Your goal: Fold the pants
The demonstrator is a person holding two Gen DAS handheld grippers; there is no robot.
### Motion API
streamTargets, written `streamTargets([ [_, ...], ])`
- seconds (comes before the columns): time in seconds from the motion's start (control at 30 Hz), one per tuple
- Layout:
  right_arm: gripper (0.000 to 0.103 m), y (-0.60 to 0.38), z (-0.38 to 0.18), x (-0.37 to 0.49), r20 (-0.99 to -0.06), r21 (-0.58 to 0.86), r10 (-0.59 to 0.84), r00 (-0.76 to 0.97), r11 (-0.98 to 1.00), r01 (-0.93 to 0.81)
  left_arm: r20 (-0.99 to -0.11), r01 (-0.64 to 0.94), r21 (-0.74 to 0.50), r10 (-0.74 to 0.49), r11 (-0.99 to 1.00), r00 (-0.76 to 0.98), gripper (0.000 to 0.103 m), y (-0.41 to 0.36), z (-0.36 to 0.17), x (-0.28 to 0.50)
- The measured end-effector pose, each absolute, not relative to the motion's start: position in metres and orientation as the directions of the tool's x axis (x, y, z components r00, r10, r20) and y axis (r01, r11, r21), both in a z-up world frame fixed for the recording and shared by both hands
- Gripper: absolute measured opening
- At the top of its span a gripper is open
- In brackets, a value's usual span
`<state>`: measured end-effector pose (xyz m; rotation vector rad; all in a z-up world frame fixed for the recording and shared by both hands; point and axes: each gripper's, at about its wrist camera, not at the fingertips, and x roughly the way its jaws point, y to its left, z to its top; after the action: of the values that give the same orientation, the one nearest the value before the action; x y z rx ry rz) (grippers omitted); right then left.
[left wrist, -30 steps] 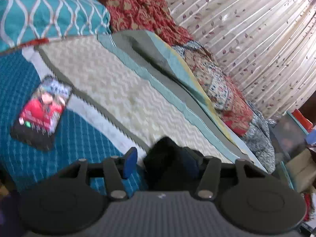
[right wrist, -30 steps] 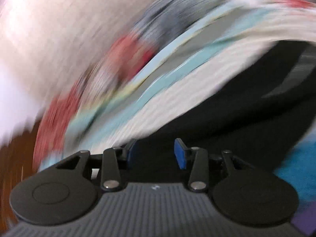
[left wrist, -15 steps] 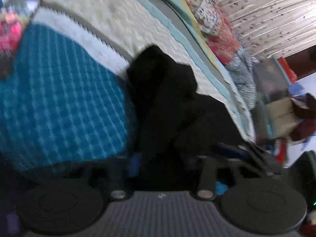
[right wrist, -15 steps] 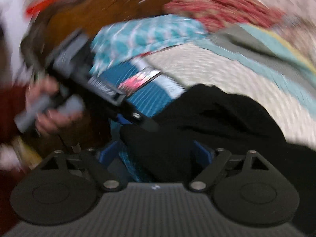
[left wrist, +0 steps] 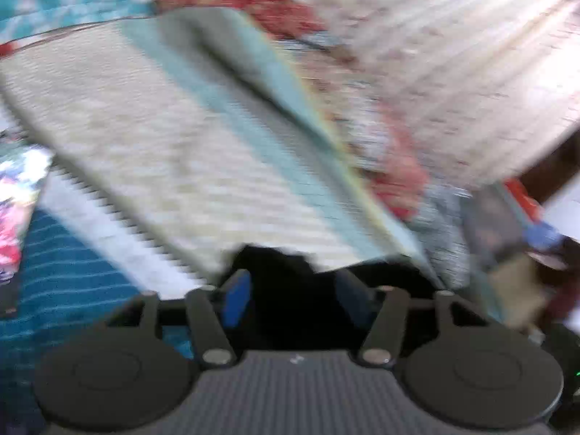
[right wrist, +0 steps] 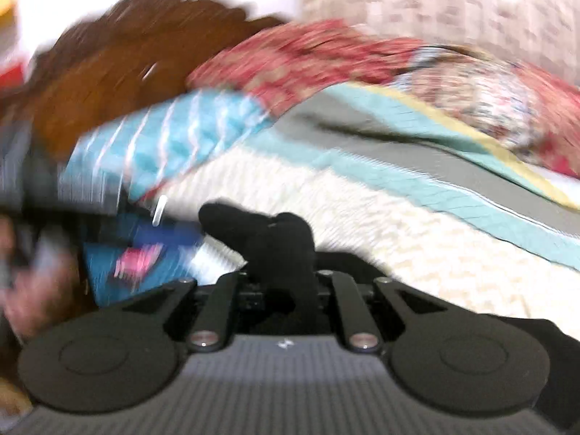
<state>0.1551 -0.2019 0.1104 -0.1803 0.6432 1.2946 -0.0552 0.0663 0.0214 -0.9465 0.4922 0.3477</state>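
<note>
The black pants (left wrist: 286, 290) lie low in the left wrist view, bunched between my left gripper's (left wrist: 290, 297) blue-padded fingers (left wrist: 233, 299). The jaws stand apart with the cloth between them, and the view is blurred. In the right wrist view my right gripper (right wrist: 281, 282) is shut on a fold of the black pants (right wrist: 279, 243), which sticks up past the fingers. More black cloth (right wrist: 543, 344) trails off to the right below it. Both views look across the bed's cream quilt (right wrist: 417, 239).
A phone (left wrist: 16, 214) lies on the blue checked cover (left wrist: 61, 275) at the left. A teal patterned pillow (right wrist: 163, 145), a red patterned blanket (right wrist: 308, 58) and a curtain (left wrist: 453, 54) are behind. Room clutter (left wrist: 525, 246) shows beyond the bed's right edge. A person's hand (right wrist: 32, 290) is at the left.
My right gripper has closed on the pants fold; its blue pads stood apart before. My left gripper has tilted up, so less of the pants shows. Both views swing fast.
</note>
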Motion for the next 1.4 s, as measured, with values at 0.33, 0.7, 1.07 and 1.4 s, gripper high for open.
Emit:
streamTargets([
  [0.33, 0.014, -0.138, 0.131, 0.188, -0.560, 0.269, 0.801, 0.213, 0.419, -0.867, -0.593, -0.506, -0.734, -0.065, 0.453, 0.803, 0.014, 0.057, -0.045, -0.014],
  [0.7, 0.023, -0.176, 0.077, 0.112, -0.573, 0.222, 0.819, 0.005, 0.161, -0.962, -0.537, -0.505, -0.810, -0.031, 0.297, 0.843, 0.014, 0.051, -0.026, -0.133],
  [1.07, 0.079, -0.194, 0.043, 0.045, -0.625, 0.216, 0.765, -0.152, -0.018, -0.976, -0.558, -0.559, -0.777, 0.092, 0.288, 0.824, 0.055, 0.063, -0.025, -0.171],
  [1.4, 0.081, -0.191, 0.012, 0.017, -0.653, 0.327, 0.719, -0.238, -0.015, -0.945, -0.644, -0.565, -0.696, -0.036, 0.444, 0.765, 0.038, 0.033, -0.035, -0.104],
])
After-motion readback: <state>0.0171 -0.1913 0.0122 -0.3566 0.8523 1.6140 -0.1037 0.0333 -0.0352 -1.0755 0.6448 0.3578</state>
